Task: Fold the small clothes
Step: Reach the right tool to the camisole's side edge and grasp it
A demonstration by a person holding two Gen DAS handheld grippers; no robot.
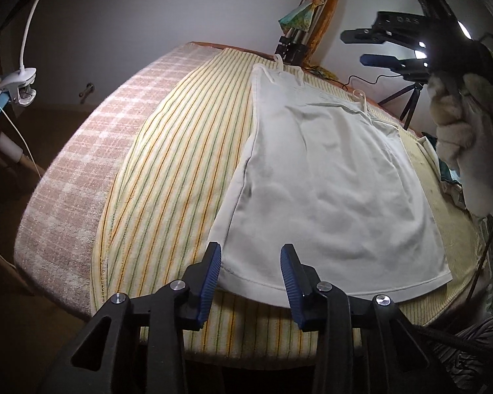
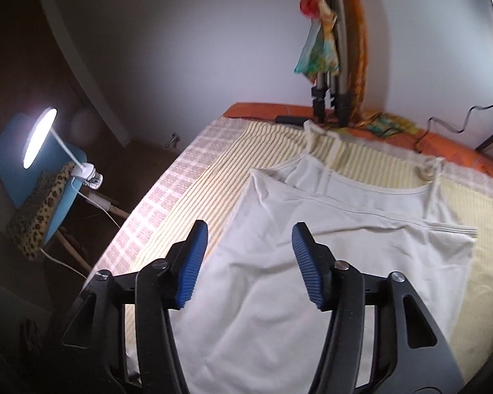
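Both grippers wide, empty: left gripper [image 1: 250,256] w/ top [image 1: 328,177] hem just ahead; right gripper [image 2: 250,234] above top [image 2: 279,279], straps beyond on towel [image 2: 187,203].

The white camisole's [image 2: 279,295] hem is running off the bottom edge in the right wrist view; the tripod's [image 2: 332,65] top is getting cropped.

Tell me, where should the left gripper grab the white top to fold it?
Probably the bottom-left hem corner of the white top. It lies flat on the striped towel right ahead of the open left gripper, so coming in low from the near edge looks easiest.
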